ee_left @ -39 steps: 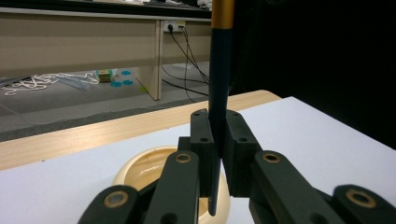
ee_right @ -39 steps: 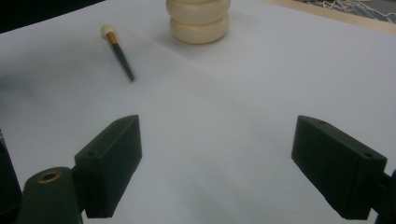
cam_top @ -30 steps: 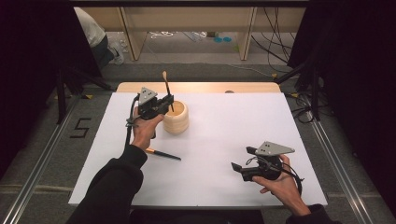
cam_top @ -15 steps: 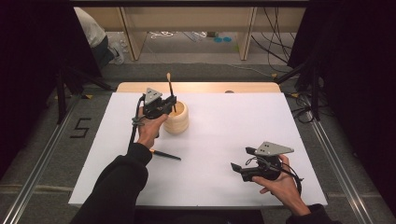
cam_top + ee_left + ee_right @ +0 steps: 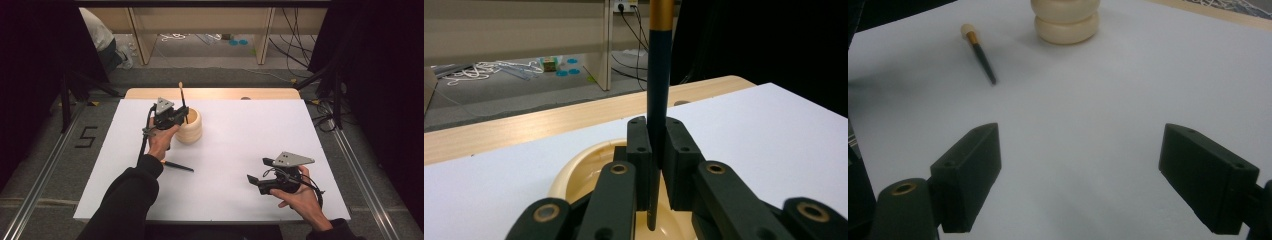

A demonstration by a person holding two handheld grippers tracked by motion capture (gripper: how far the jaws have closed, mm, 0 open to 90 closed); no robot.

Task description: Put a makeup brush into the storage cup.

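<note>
We see the left gripper (image 5: 176,116) pinching a dark brush (image 5: 658,100) with a gold band, its jaws pressed on the upright handle. The brush's lower end hangs inside the mouth of the cream, ribbed holder (image 5: 191,127) on the white table (image 5: 240,140). A second brush (image 5: 979,53) lies flat on the table, near the holder (just beside the left wrist in the high view). Well apart, we find the right gripper (image 5: 1080,175) with jaws spread wide over bare table, holding nothing.
</note>
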